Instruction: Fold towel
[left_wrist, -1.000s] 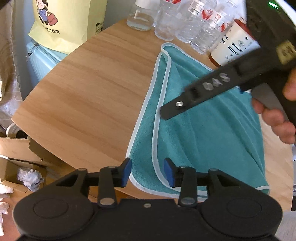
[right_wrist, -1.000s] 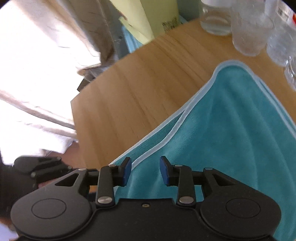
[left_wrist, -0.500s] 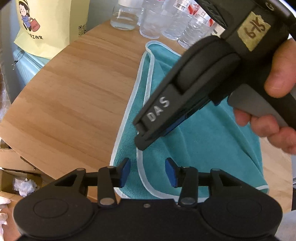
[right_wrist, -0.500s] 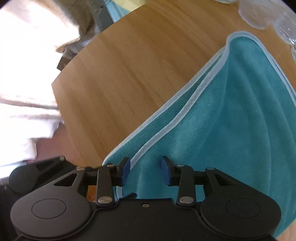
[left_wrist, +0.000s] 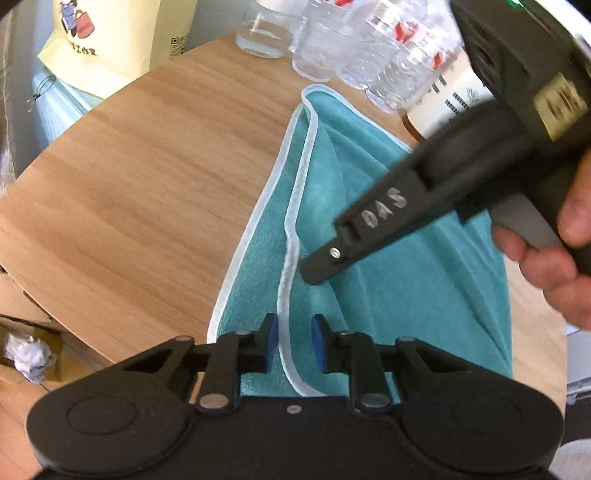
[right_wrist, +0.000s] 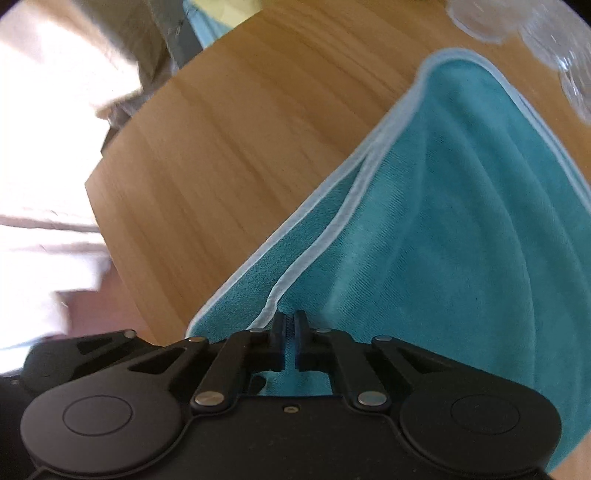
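A teal towel (left_wrist: 406, 266) with a pale hem lies folded in half on the round wooden table (left_wrist: 147, 184). My left gripper (left_wrist: 294, 332) is at the near end of the towel. Its jaws are closing with the upper layer's hem running between them, and the pads (left_wrist: 270, 334) still stand apart from the cloth. My right gripper (right_wrist: 290, 325) is shut on the upper layer's edge, and creases fan out from the pinch across the towel (right_wrist: 461, 221). In the left wrist view the right gripper (left_wrist: 316, 271) dips onto the towel's middle, held by a hand (left_wrist: 554, 266).
Several clear plastic bottles (left_wrist: 369, 48) and a brown jar with a white label (left_wrist: 443, 99) stand at the table's far edge, just beyond the towel. A yellow paper bag (left_wrist: 110, 40) stands past the table at far left. Cardboard boxes (left_wrist: 22, 325) sit below the left rim.
The right jaws have gone from open to shut on the upper layer's edge, puckering the cloth. The left jaws have narrowed around the hem. In the left view the right gripper has shifted further away.
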